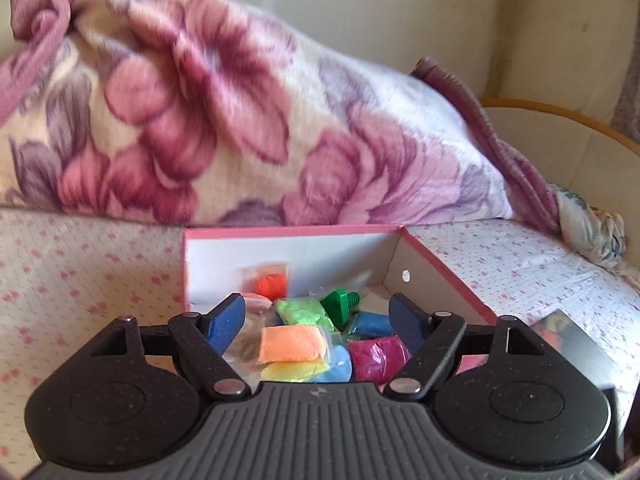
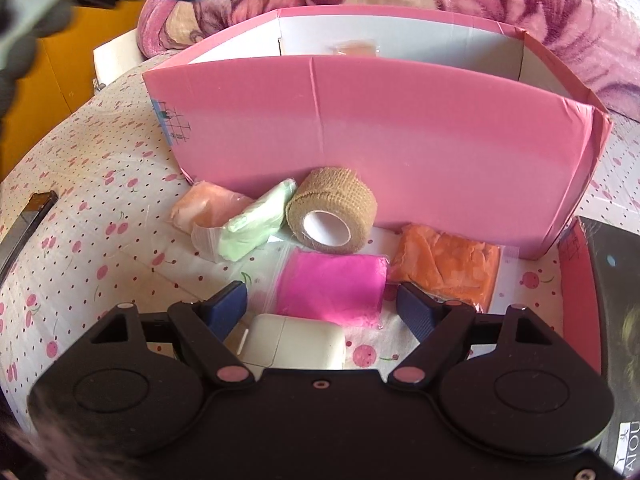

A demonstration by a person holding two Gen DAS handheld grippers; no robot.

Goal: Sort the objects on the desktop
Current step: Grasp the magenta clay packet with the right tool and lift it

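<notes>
**Pink box half filled, packets beside it**

Pink box (image 2: 400, 140) holds several clay packets (image 1: 294, 344); against its near wall lie the magenta packet (image 2: 330, 292), bandage roll (image 2: 332, 208) and white case (image 2: 296, 346). Our right gripper (image 2: 322, 308) hangs released over the magenta packet, our left gripper (image 1: 316, 320) released above the box. We should pinch the packet's middle squarely.

right hand-held gripper (image 2: 322, 308) spread, empty | magenta bag (image 2: 330, 290) between fingers; pink box (image 2: 400, 152) behind

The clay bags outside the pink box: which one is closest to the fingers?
The bright pink bag, lying flat right between the open right gripper's fingers. The orange, pale green and peach bags lie farther off, nearer the box wall.
</notes>
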